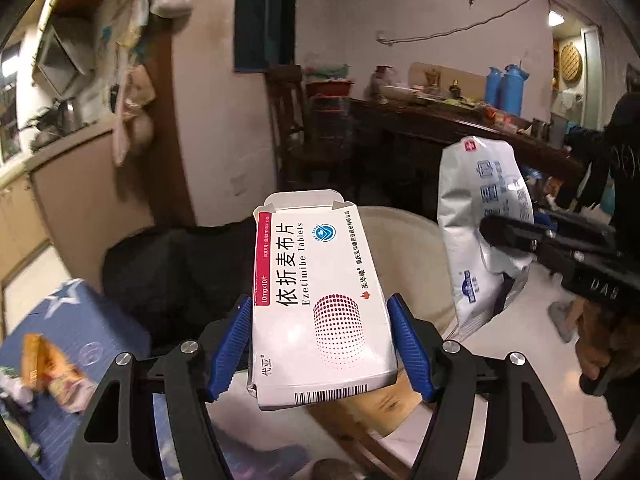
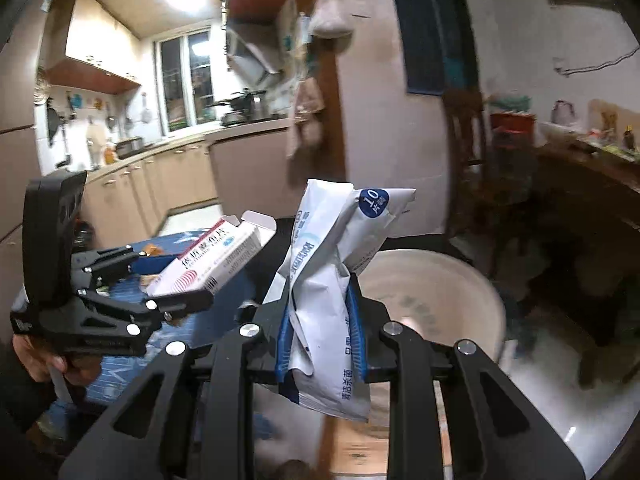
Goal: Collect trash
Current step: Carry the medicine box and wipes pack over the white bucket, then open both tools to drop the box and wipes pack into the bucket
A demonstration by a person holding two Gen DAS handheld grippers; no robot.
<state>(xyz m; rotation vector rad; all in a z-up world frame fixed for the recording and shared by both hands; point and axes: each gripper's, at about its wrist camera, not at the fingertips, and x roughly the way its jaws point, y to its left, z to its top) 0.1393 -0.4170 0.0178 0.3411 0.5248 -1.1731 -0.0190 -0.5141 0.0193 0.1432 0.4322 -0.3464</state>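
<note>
My left gripper (image 1: 320,336) is shut on a white medicine box (image 1: 320,292) with red trim and an open end flap, held in the air. It also shows in the right wrist view (image 2: 208,264). My right gripper (image 2: 322,332) is shut on a crumpled white and blue wipes packet (image 2: 332,280), seen too in the left wrist view (image 1: 484,232). Both items hang above or beside a cream round bin (image 2: 440,292), which lies just beyond the box in the left wrist view (image 1: 404,252).
A table with a blue star-patterned cloth (image 1: 76,328) sits at the left with snack wrappers (image 1: 52,368) on it. A dark chair back (image 1: 176,272) stands behind. A dark wooden sideboard (image 1: 460,140) with blue flasks is at the back. Kitchen counters (image 2: 160,184) lie far left.
</note>
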